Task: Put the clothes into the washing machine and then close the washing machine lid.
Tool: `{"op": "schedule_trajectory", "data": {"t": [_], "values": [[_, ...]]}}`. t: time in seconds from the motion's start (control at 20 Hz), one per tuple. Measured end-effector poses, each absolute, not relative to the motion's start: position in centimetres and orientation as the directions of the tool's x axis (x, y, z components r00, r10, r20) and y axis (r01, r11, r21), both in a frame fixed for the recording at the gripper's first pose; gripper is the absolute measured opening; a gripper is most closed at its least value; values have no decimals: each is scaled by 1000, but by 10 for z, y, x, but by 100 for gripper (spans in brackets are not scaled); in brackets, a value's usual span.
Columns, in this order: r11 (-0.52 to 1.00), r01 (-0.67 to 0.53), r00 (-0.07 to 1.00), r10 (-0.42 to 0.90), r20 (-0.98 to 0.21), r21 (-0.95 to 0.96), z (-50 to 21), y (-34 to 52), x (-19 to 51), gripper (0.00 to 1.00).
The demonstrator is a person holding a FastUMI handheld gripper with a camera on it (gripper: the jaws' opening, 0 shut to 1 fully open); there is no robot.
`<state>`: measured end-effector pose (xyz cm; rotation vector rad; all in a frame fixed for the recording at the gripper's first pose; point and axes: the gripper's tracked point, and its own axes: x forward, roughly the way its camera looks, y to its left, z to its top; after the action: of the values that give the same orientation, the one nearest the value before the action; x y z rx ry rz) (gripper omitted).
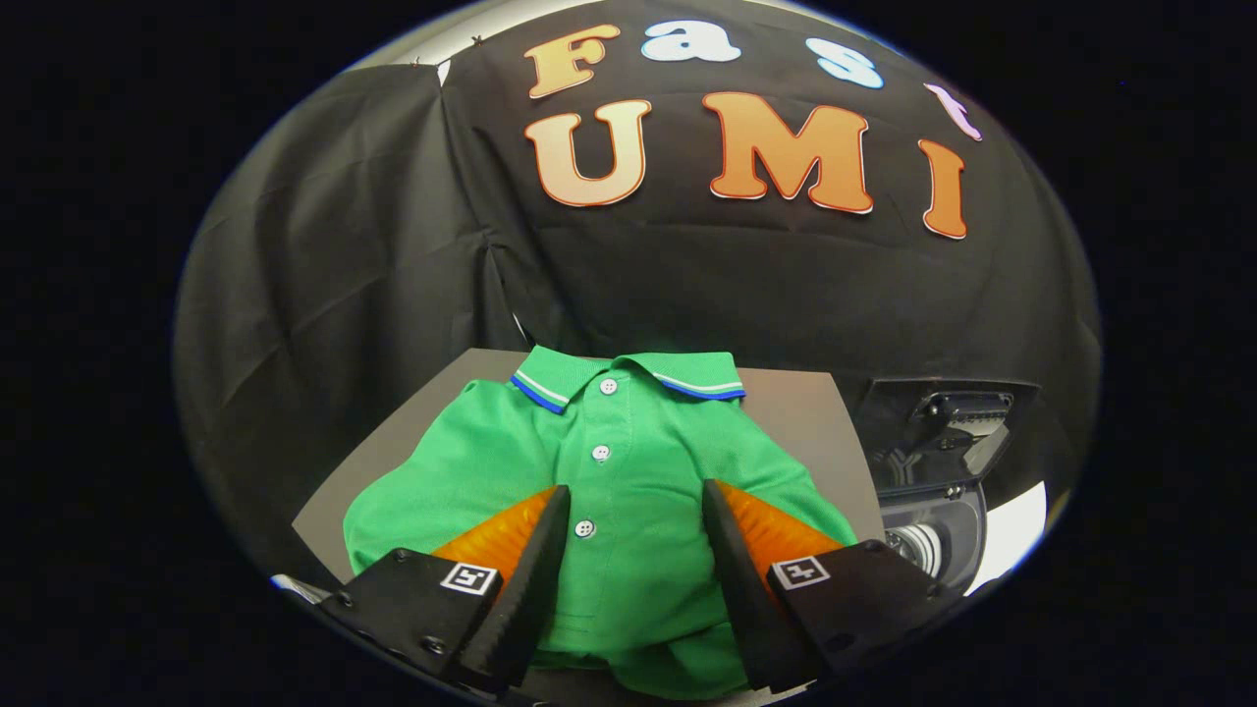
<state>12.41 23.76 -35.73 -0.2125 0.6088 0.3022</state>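
Hovering over green polo shirt (628,471) spread across the worktop (795,412); tool (636,511) spread, fingers straddling the placket. Pinch a thick fold, then carry to washing machine (933,530) off the worktop's right edge.

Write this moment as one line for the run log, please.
gripper: open, jaws either side of shirt placket | green polo shirt: lying on table | washing machine: lid open
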Motion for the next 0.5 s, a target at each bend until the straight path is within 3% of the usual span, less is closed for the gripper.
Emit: {"op": "schedule_trajectory", "data": {"t": [0.05,0.1,0.15,0.35,0.4,0.45,0.5], "values": [[933,-345,772,219,-597,-104,-360,239,123,87],[934,-341,769,211,-604,-107,-360,239,123,78],[933,-344,762,210,-613,-108,-360,239,123,77],[917,-392,727,264,-634,-69,-361,239,112,54],[920,-390,720,281,-634,-35,-360,239,108,40],[922,-388,720,302,-625,-1,-355,236,106,40],[921,-387,712,323,-624,35,-354,232,103,33]]}}
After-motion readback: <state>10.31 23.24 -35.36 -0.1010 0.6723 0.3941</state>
